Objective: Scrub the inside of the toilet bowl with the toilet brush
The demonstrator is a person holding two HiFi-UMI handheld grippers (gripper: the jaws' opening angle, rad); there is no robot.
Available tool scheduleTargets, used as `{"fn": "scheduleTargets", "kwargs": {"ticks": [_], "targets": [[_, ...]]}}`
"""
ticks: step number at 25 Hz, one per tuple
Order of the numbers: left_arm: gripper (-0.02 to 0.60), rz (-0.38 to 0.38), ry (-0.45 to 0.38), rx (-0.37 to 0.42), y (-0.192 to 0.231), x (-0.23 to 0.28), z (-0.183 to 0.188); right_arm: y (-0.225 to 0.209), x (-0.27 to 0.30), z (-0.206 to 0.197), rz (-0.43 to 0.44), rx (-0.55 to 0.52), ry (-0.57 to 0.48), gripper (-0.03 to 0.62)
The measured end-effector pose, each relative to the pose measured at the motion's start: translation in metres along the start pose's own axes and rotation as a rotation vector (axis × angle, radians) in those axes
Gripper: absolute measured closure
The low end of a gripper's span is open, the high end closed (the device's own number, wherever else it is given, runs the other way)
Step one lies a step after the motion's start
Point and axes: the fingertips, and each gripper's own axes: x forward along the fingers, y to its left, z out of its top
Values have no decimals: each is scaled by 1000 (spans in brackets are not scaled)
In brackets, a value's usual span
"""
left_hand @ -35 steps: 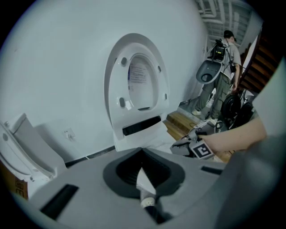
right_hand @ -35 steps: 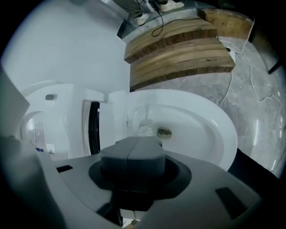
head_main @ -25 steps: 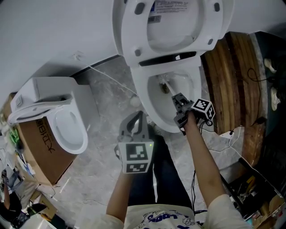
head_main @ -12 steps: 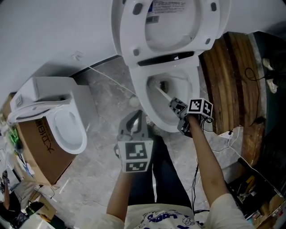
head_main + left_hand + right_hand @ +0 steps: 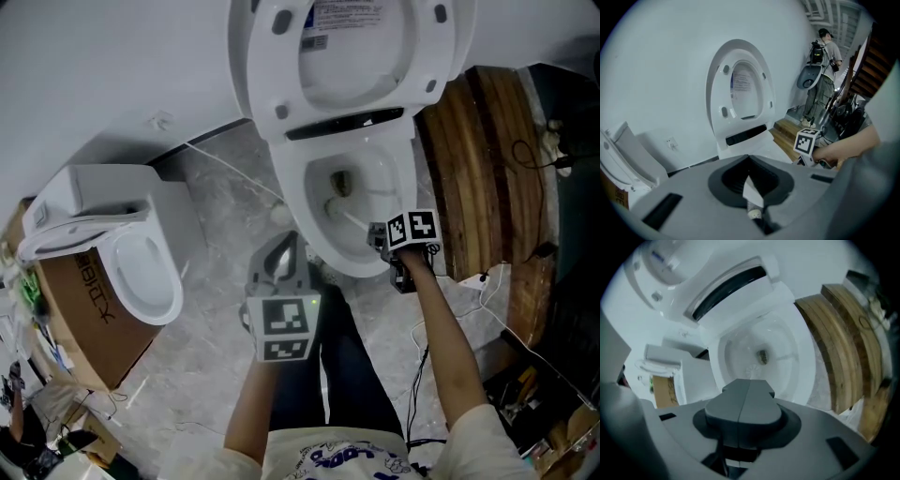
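The white toilet bowl (image 5: 409, 183) stands with its lid (image 5: 352, 56) raised against the wall. My right gripper (image 5: 377, 232), with its marker cube behind it, hovers over the bowl's front right rim, shut on the toilet brush handle (image 5: 356, 221). The brush head (image 5: 331, 202) rests inside the bowl at the left, in front of the drain (image 5: 343, 181). In the right gripper view the jaws (image 5: 746, 386) meet at a seam above the bowl (image 5: 801, 357), hiding the handle. My left gripper (image 5: 283, 264) is held over the floor in front of the toilet, shut on a small white piece (image 5: 752, 192).
A second toilet (image 5: 141, 267) sits on a cardboard box (image 5: 80, 319) at the left. A wooden platform (image 5: 478, 169) lies right of the bowl, with cables (image 5: 487, 291) beside it. A white cord (image 5: 230, 169) crosses the marble floor. Another person (image 5: 826, 70) stands far off.
My right gripper has drawn back toward the bowl's front right rim, and the brush head has swept from the back of the bowl to the left front. The left gripper has stayed put.
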Motion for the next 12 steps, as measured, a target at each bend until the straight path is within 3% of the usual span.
{"fn": "scheduleTargets", "kwargs": {"ticks": [3, 8, 12], "targets": [[580, 1, 4, -3, -1, 0, -1, -9, -2, -6, -109, -189, 56, 419], [580, 5, 2, -6, 1, 0, 0, -18, -11, -3, -240, -409, 114, 421], [580, 14, 6, -10, 5, 1, -1, -24, -14, 9, -370, -625, 117, 421]]}}
